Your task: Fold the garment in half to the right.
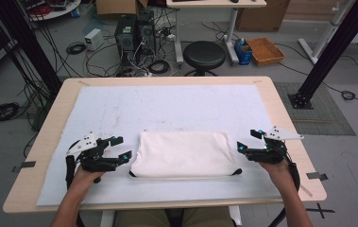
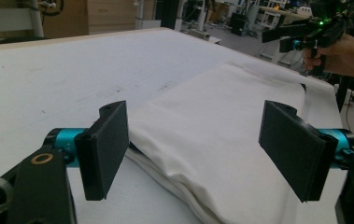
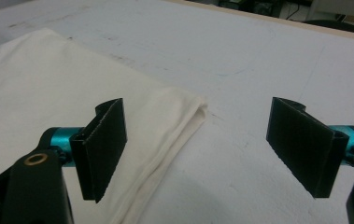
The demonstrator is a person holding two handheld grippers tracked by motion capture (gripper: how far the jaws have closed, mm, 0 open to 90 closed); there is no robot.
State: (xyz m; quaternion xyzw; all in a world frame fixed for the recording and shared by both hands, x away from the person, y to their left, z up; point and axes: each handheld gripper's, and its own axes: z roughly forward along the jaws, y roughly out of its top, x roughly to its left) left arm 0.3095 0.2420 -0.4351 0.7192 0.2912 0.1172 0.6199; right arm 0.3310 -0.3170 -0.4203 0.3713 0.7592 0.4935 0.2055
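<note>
A person seated at the worktop (image 1: 271, 101) is holding a two-jaw gripper in each hand on either side of a folded white cloth (image 1: 183, 153), which is lying flat on the white sheet (image 1: 167, 106) covering the worktop, toward the near edge and roughly midway across it. The left gripper (image 1: 121, 147) is sitting just beside the cloth's left edge, its jaws standing wide apart and gripping nothing; in the left gripper view the layered edge of the cloth (image 2: 221, 126) is lying between and beyond the two black jaws. The right gripper (image 1: 247, 140) is sitting just beside the cloth's right edge, its jaws likewise spread wide and empty; in the right gripper view the folded corner of the cloth (image 3: 165, 116) is lying near the left jaw, with bare sheet (image 3: 249, 70) under the right one. Dark trim is showing at the cloth's two near corners. Behind the worktop, a black stool (image 1: 204, 54) is standing among cables on the floor.
</note>
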